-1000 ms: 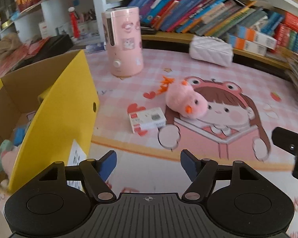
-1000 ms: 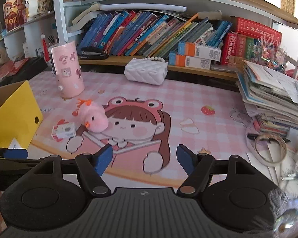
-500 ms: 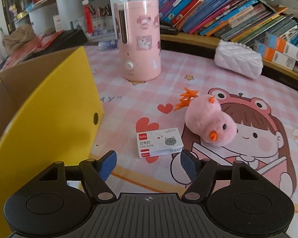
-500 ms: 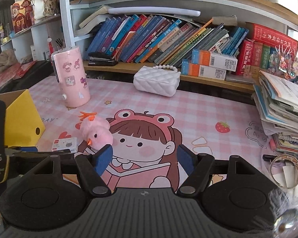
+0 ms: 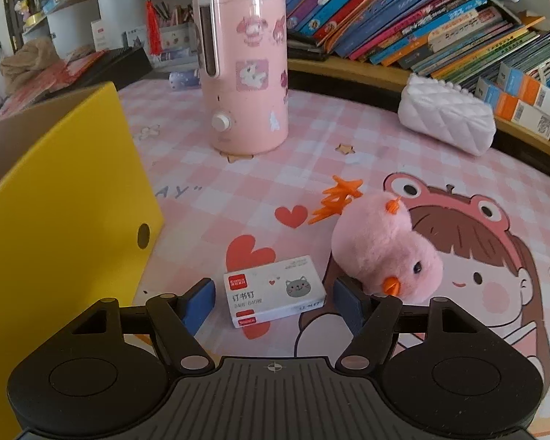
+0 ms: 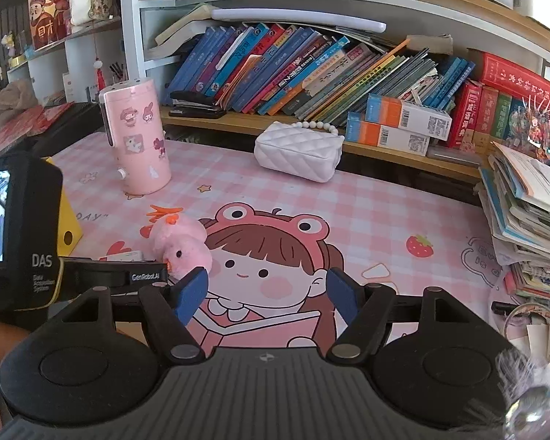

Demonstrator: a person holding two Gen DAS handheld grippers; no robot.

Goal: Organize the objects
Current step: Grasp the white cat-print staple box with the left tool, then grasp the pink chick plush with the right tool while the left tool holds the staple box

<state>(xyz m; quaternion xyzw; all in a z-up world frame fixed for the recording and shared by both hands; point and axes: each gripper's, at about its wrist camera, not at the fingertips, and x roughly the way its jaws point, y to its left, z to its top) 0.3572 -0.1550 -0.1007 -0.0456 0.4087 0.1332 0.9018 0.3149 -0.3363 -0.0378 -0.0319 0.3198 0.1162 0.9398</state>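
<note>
Left tool [image 5: 274, 302] wide open, fingers either side of the small white staple box [image 5: 275, 290], w/ gaps both sides. Box lies flat on the pink worktop [image 5: 348, 168], just beside the pink plush chick [image 5: 383, 253]; yellow box [image 5: 66, 198] to its left. Right tool [image 6: 267, 291] wide open, holding nothing, over the mat's cartoon girl.

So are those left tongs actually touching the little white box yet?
Apart. In the left wrist view, the left tongs stand open around the staple box, with pink mat visible between the box and each blue pad.
</note>
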